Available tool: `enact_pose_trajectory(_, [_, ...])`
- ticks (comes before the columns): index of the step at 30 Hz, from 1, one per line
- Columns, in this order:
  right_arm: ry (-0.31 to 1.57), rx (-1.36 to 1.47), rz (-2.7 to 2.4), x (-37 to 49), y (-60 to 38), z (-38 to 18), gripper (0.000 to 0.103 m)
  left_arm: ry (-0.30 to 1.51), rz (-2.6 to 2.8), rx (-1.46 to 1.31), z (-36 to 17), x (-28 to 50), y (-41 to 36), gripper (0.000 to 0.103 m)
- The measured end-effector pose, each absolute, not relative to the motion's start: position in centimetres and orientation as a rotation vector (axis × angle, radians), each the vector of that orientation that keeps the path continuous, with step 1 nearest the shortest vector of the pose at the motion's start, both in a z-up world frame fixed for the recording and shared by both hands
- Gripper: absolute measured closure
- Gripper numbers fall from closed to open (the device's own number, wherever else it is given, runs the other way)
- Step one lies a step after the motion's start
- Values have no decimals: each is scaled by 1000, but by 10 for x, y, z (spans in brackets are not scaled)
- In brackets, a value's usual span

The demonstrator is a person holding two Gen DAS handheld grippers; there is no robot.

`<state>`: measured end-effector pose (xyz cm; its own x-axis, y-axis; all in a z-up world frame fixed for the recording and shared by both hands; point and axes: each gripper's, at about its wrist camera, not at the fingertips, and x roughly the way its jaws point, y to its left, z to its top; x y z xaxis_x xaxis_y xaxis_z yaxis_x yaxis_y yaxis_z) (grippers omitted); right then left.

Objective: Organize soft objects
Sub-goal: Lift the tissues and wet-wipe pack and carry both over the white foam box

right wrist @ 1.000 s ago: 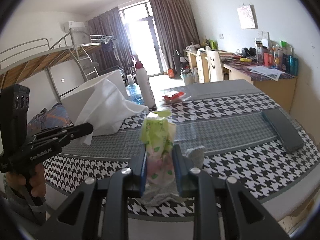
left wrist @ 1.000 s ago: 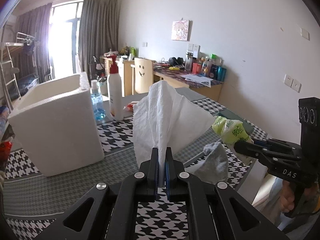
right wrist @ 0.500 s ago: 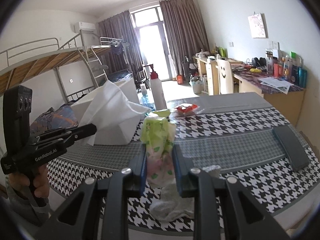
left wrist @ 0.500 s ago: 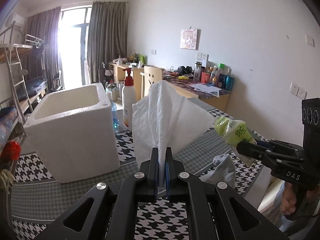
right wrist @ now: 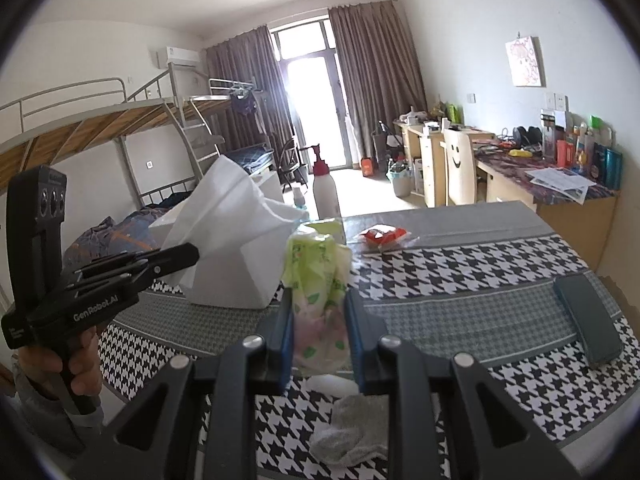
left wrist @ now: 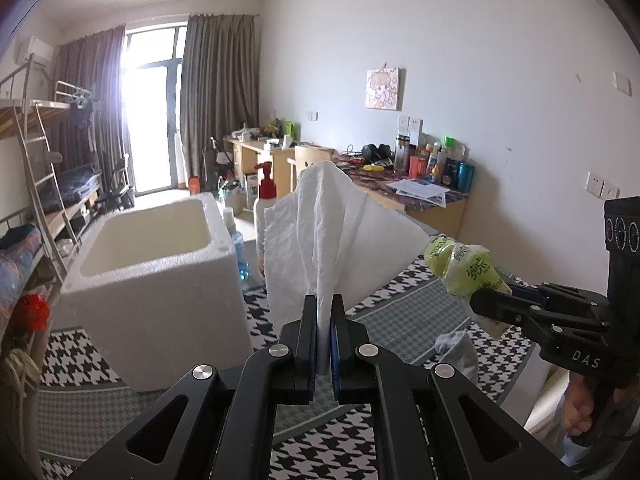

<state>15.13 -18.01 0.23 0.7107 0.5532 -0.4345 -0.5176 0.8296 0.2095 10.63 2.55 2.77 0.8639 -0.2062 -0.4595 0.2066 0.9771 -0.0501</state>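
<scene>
1. Tissue sheet [left wrist: 320, 236] is fanning up from the left gripper [left wrist: 324, 320], pinched tight, above the foam box [left wrist: 160, 280].
2. Right gripper [right wrist: 318, 320] is squeezing the green tissue pack [right wrist: 318, 276] over the grey sock [right wrist: 348, 432].

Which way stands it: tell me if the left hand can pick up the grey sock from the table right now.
Probably not. The left tool is already shut on the white tissue, so it has no free grip. The grey sock lies loose on the table with nothing over it.
</scene>
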Motion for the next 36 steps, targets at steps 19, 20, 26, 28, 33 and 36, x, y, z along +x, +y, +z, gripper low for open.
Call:
enact_pose_trajectory(19, [472,65,607,173,-165,27,75,452,-186,-2,49,133,29,97])
enact_pose_trajectory(20, [469,63,607,173,-164,29,75,450,-183,-2,50,134,30,97])
enact_pose_trajectory(26, [458,60,606,179,-159,36,75,437,-172,0,57,140,32,97])
enact_pose_trajectory(28, [459,55,609,182,-156,38,75,432,-167,2,58,141,33,97])
enact_pose_trajectory(33, [462,54,614,188,-148,42,75,416,-144,10,63,145,36,97])
enact_pose_trajectory(36, [451,50,616,190,-143,47,75,405,-126,10,67,149,40,97])
